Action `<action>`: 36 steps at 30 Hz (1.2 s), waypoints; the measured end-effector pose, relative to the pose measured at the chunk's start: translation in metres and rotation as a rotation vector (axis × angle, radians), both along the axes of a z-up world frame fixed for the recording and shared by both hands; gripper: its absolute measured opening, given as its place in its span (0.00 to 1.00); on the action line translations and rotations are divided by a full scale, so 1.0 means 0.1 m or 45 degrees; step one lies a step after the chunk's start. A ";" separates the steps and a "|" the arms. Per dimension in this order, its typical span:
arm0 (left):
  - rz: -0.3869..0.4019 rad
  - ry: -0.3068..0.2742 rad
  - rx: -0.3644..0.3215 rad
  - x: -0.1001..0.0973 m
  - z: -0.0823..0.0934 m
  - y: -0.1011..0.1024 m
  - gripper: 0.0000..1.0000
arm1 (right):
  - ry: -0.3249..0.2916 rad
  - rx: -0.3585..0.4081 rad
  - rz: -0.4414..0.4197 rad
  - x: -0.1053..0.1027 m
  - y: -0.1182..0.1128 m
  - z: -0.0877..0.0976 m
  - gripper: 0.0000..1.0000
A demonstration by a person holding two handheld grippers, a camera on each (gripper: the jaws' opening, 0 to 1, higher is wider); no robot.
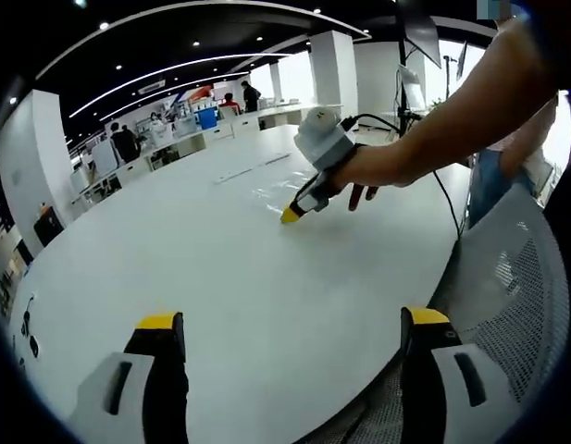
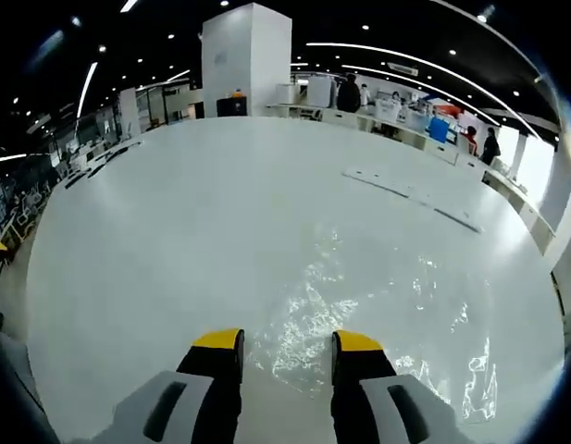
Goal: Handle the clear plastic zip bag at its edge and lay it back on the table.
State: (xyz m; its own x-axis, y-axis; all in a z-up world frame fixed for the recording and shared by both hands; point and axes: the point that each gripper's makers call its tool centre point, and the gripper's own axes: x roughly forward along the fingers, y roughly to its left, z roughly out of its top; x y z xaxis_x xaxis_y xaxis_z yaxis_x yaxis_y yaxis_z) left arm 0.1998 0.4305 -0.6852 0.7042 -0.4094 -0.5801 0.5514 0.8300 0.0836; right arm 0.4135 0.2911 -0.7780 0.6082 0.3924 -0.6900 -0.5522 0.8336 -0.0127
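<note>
- While the white table (image 1: 248,277) stretched wide beneath both your tools, the clear plastic zip bag (image 2: 359,314) lay flat on it, crinkled and glinting.
- Your right gripper (image 2: 288,344) hovered at the bag's near edge, its jaws a narrow gap apart, gripping nothing.
- Your left gripper (image 1: 294,333) stood wide and empty, well apart from the bag.

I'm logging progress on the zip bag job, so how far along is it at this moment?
Nothing looks finished yet. The clear crinkled plastic zip bag lies flat on the white round table. In hand: the right gripper has its yellow-tipped jaws apart at the bag's near edge, with no grip visible. The left gripper hangs open, away from the bag. Left: pinching the edge, lifting, and laying it back down.
</note>
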 end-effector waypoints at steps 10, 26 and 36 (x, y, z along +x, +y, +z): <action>-0.010 -0.003 0.021 0.03 0.01 0.05 0.93 | -0.022 -0.114 0.235 -0.32 -0.10 0.01 0.07; -0.058 0.013 0.037 -0.06 -0.05 0.01 0.90 | 0.032 -0.045 0.057 -0.24 -0.47 -0.01 0.26; -0.079 -0.011 0.029 -0.01 0.03 -0.06 0.88 | 0.055 -0.041 -0.030 -0.17 -0.43 -0.02 0.20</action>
State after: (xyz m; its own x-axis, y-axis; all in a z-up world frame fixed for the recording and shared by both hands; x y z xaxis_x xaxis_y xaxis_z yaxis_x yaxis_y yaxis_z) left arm 0.1988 0.4242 -0.6826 0.6832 -0.4391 -0.5835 0.6008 0.7922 0.1073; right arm 0.3966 0.2484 -0.7802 0.5865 0.3555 -0.7278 -0.5330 0.8460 -0.0163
